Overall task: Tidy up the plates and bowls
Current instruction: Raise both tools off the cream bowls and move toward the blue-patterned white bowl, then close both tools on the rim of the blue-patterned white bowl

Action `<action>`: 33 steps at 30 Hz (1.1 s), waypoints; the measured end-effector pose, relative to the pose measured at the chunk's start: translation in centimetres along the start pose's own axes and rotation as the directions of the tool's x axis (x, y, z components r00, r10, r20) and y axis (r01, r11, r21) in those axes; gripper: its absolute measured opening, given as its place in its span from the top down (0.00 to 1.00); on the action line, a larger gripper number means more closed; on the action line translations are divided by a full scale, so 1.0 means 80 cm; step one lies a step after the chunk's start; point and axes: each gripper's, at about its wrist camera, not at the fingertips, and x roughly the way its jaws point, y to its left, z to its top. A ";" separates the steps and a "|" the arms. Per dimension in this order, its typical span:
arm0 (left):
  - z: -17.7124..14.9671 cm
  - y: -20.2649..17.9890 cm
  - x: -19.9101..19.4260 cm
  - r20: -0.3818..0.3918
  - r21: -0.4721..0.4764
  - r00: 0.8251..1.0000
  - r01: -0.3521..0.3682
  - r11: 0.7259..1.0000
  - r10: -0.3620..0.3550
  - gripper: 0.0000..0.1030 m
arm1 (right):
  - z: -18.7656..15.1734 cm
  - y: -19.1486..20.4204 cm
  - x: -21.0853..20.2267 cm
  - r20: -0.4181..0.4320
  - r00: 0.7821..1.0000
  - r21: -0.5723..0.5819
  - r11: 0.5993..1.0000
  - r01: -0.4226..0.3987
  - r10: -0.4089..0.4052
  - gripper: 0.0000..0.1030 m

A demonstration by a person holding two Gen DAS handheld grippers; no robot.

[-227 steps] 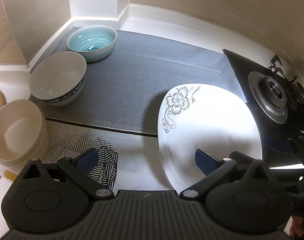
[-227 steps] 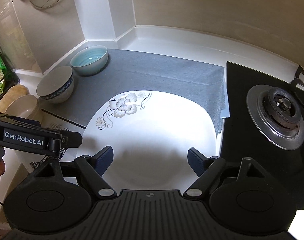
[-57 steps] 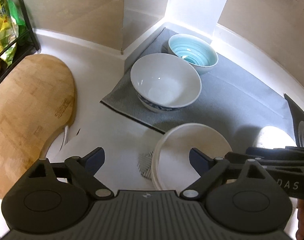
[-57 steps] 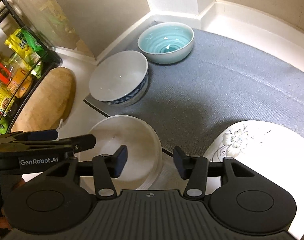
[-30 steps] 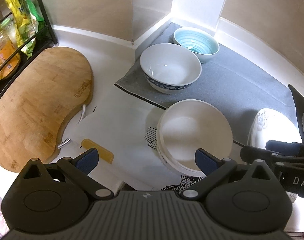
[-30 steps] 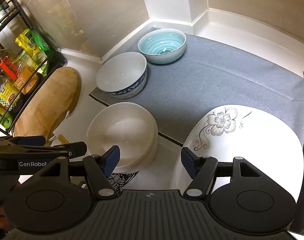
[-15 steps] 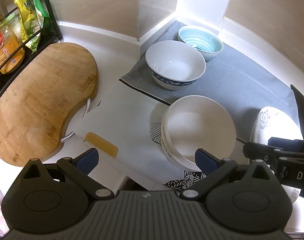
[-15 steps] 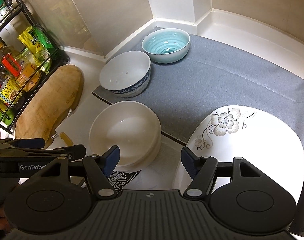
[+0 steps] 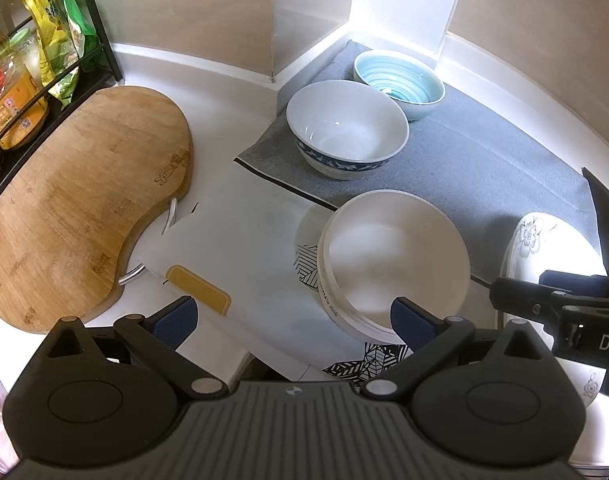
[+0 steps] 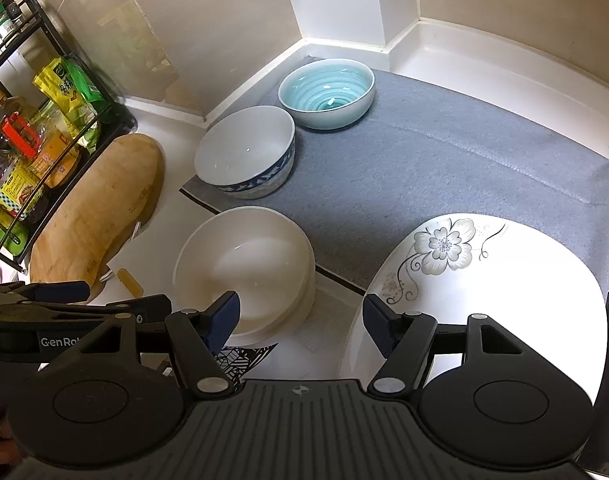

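Both the left gripper point(image 9: 292, 316) and right gripper point(image 10: 300, 320) hang empty, jaws apart, above the stacked cream bowls point(image 10: 244, 268), probably poised to regroup them beside the flowered plate point(image 10: 484, 288).

turquoise bowl point(image 10: 326, 94) | blue-banded white bowl point(image 10: 244, 152) | flower-printed plate point(image 10: 484, 280) | grey mat point(image 10: 444, 168)

The cutting board point(image 9: 76, 200) is brown wood. The bowls are shiny and smooth, like the flower plate point(image 10: 484, 292). The grey mat point(image 10: 444, 168) looks soft and dull, like cloth.
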 end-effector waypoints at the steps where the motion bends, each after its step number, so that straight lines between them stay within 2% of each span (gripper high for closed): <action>1: 0.001 0.000 0.001 -0.001 0.000 1.000 0.000 1.000 0.000 0.00 | 0.000 0.000 0.000 0.000 1.000 0.000 1.000 0.001 -0.001 0.31; 10: 0.016 0.008 0.007 0.003 -0.026 1.000 -0.012 1.000 0.012 0.00 | 0.010 -0.006 0.005 0.001 1.000 0.007 1.000 -0.002 0.002 0.31; 18: 0.058 0.033 0.012 0.040 -0.111 0.998 -0.048 0.993 0.052 0.00 | 0.038 -0.007 0.019 0.038 0.999 0.015 1.000 -0.004 0.004 0.31; 26: 0.105 0.044 0.044 0.031 -0.170 0.997 -0.063 0.983 0.070 0.00 | 0.074 -0.007 0.049 0.065 0.998 0.023 1.000 0.010 -0.012 0.31; 33: 0.135 0.047 0.087 0.008 -0.191 0.997 -0.069 0.979 0.072 0.00 | 0.106 -0.006 0.095 0.044 0.999 0.038 0.999 0.016 -0.018 0.31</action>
